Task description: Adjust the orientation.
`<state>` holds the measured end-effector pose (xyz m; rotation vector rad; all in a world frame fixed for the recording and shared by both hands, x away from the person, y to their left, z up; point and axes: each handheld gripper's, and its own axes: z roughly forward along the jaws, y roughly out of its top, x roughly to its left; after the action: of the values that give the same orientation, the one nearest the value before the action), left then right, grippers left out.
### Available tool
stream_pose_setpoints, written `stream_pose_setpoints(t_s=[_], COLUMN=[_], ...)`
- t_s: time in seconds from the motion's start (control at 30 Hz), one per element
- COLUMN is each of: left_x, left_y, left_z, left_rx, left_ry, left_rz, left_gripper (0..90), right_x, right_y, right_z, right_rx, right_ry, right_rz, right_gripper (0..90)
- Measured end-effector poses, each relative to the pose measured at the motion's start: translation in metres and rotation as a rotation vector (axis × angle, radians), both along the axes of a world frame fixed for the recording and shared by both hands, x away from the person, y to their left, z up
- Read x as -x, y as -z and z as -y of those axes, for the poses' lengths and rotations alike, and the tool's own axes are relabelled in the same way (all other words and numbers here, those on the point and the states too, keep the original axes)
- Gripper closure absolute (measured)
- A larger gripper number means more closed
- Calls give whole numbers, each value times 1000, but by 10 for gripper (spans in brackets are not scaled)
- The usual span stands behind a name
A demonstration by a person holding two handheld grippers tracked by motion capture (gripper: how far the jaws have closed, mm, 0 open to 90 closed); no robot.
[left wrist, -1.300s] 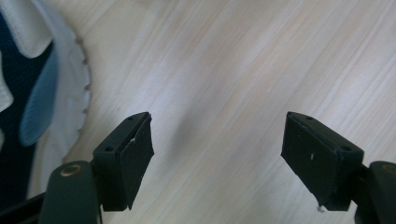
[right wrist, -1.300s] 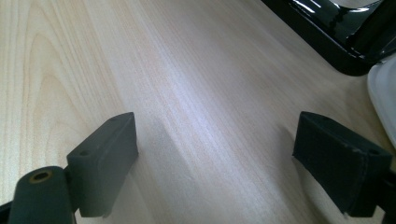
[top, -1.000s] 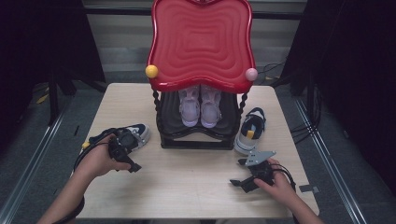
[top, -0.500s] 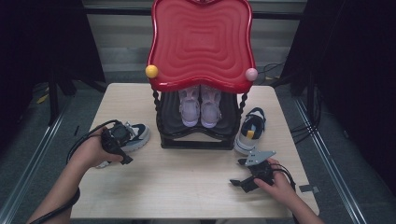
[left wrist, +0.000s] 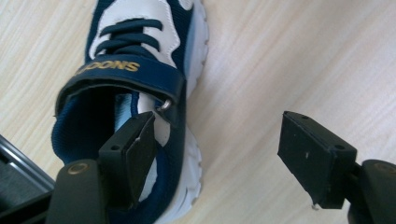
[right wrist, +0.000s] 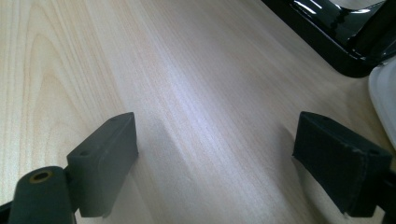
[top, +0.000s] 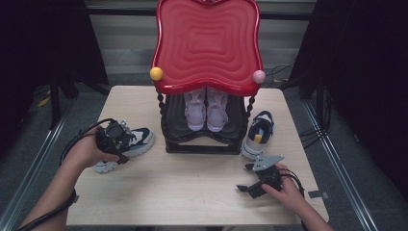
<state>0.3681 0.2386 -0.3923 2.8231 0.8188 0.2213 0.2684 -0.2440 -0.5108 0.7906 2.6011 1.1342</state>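
Left gripper (left wrist: pixel 219 158) over the navy-and-white shoe (left wrist: pixel 140 84) at the left part of the surface (top: pixel 192 192), beside the black rack (top: pixel 202 139) under the red tray (top: pixel 207 43). Fingers apart, having just narrowed a little, not yet pressing: one finger (left wrist: pixel 128 154) inside the shoe's opening against the inner side of the collar, behind the strap; the other finger (left wrist: pixel 313 156) outside, well clear of the sole, over bare wood. Probably straddling the collar wall on purpose, since that thin edge offers a firm pinch and lets the shoe hang toe-down when lifted. Shoe flat on its sole, toe pointing away from the fingers, heel nearest them. Next call, by judgement: close on the collar, then lift toward the rack.

Right gripper (top: pixel 257 185) low at the near right of the surface, fingers wide apart with nothing between them, only wood grain ahead. Likely parked there to stay out of the way. Second navy shoe (top: pixel 257 134) beyond those fingers, just beside the rack's right post, apart from them. Pair of lilac shoes (top: pixel 207 108) already on the rack's shelf, toes toward the person.
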Motion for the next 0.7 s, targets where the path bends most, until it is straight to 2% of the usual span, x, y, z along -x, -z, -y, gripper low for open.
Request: stream_pose_setpoints(t_s=[0.03, 0.1, 0.23, 0.33, 0.5, 0.53, 0.57, 0.6, 0.7], left_x=[-1, 1, 1, -2, -2, -3, -2, -1, 3], left_y=[-1, -3, -4, 3, 22, 22, 22, 21, 20], left_z=[-2, -4, -13, -21, -24, -24, -23, -22, -16], left_rx=[4, 14, -34, -28, -35, -30, -3, -4, -11], left_ry=[13, 8, -8, -40, -38, -35, -51, -44, -29], left_rz=[-2, 4, -4, -2, -49, -51, -66, -71, -89], left_gripper=[296, 303, 282, 281, 294, 294, 303, 349, 342], right_x=[0, 0, 0, 0, 0, 0, 0, 0, 0], right_y=[0, 0, 0, 0, 0, 0, 0, 0, 0], right_z=[0, 0, 0, 0, 0, 0, 0, 0, 0], right_rx=[3, 2, 0, -1, -1, 1, -1, 0, -1], right_ry=[-2, -1, 0, 1, 1, 0, 1, 0, 1], right_rz=[4, 3, 2, -1, 0, 1, 0, 1, 0], right_gripper=[129, 128, 128, 129, 128, 128, 129, 128, 128])
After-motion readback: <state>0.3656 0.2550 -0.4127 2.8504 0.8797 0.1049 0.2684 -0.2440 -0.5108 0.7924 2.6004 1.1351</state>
